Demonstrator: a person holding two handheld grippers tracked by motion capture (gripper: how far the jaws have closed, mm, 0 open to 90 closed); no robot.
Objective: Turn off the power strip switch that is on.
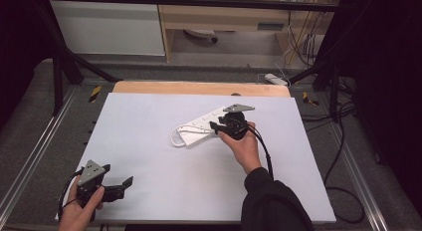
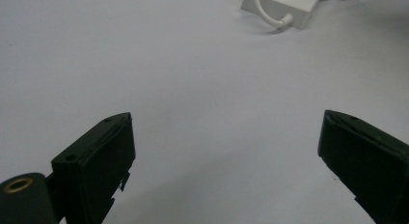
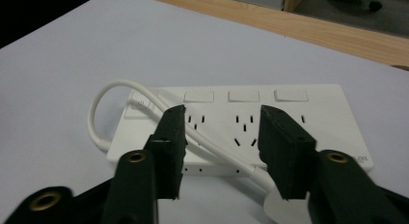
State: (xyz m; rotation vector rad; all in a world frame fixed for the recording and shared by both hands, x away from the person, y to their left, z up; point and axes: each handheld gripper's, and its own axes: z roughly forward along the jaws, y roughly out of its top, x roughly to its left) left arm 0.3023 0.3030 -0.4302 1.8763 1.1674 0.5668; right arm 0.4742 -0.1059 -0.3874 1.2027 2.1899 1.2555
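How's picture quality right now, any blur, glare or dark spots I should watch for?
High view: even light on the white table, surroundings dark, slightly soft. Left gripper view: power strip sharp enough, near jaws soft, no glare. Right gripper view: power strip and its cable clear, the near jaws blurred, a faint shadow under the strip.

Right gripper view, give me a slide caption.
Open right claw poised over a white power strip, its white cable running between the jaws.

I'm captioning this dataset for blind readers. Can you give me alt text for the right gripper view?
The right tool's two black jaws stand open over a white power strip lying flat on a pale table, with the strip's white cord running between them. The cord loops off the strip's left end; a wooden edge borders the table behind.
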